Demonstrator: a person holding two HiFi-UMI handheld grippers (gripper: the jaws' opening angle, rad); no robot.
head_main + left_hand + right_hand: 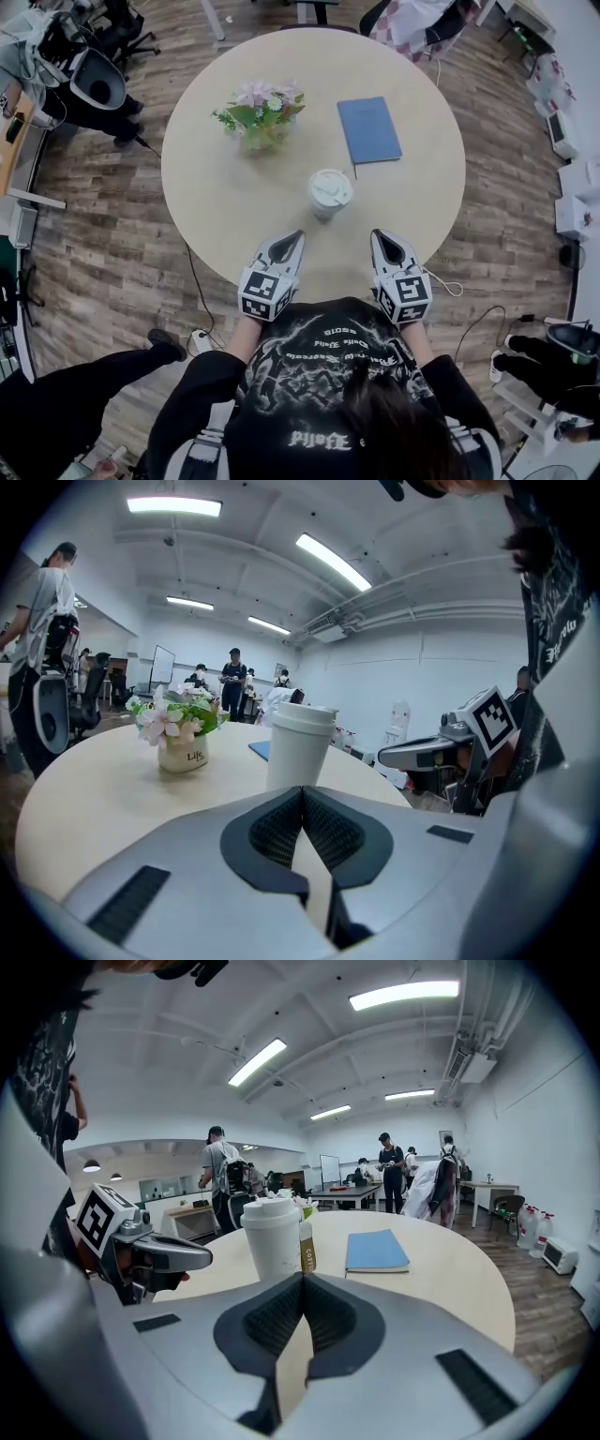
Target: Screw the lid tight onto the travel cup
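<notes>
The left claw [296, 236] and right claw [376, 236] are each pressed together on nothing, at the near edge of the surface [216, 202]. The cup [325, 212], with the lid [330, 187] on, stands upright just ahead between them and touches neither. Flowers [261, 114] and a notebook [368, 129] lie beyond.

right claw [304, 1275] closed, empty; lidded cup [272, 1239] ahead

Bright ceiling strips, fisheye-warped edges
</notes>
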